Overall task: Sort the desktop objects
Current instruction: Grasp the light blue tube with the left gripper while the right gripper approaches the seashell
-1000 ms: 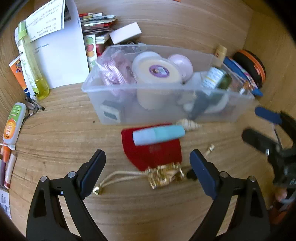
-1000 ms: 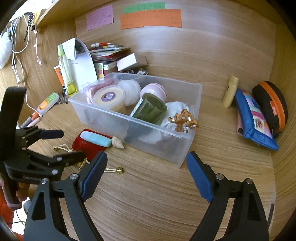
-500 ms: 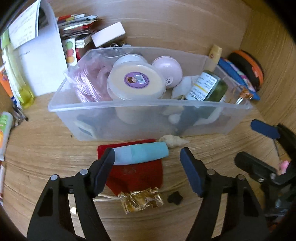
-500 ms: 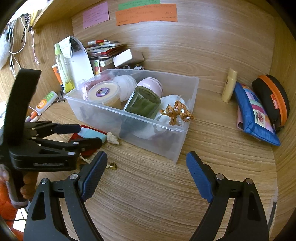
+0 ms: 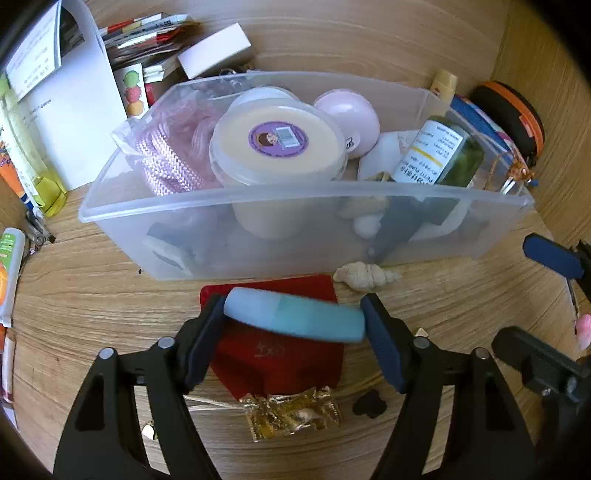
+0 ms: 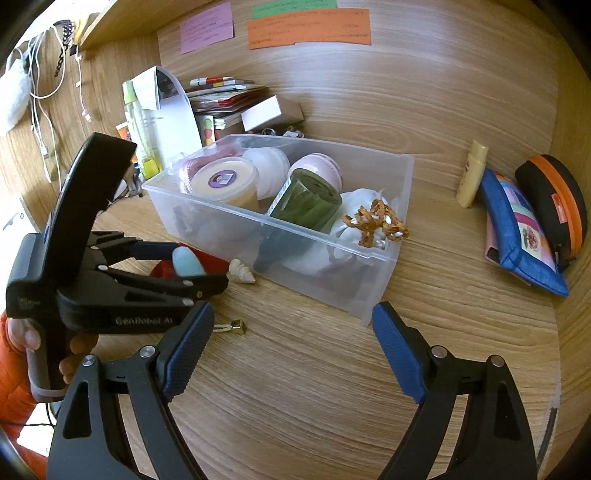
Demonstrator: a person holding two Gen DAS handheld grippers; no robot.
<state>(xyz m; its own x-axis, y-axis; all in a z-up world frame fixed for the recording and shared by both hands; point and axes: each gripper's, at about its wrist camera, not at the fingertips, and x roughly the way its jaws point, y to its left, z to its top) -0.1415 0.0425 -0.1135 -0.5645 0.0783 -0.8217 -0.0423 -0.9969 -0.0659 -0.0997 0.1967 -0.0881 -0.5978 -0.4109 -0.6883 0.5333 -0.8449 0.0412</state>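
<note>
Pads of the left gripper (image 5: 293,328) have just closed in and now clamp the pale blue tube (image 5: 295,319) end to end, above the red pouch (image 5: 273,354) in front of the clear bin (image 5: 303,229). A seashell (image 5: 365,276) lies just beside the bin wall. Over on the wooden desk (image 6: 314,387), the right gripper (image 6: 291,350) hangs spread wide, nothing between its fingers.

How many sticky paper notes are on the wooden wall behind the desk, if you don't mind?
3: a pink note at left, a green note above an orange note. The frame edge may hide others.
</note>
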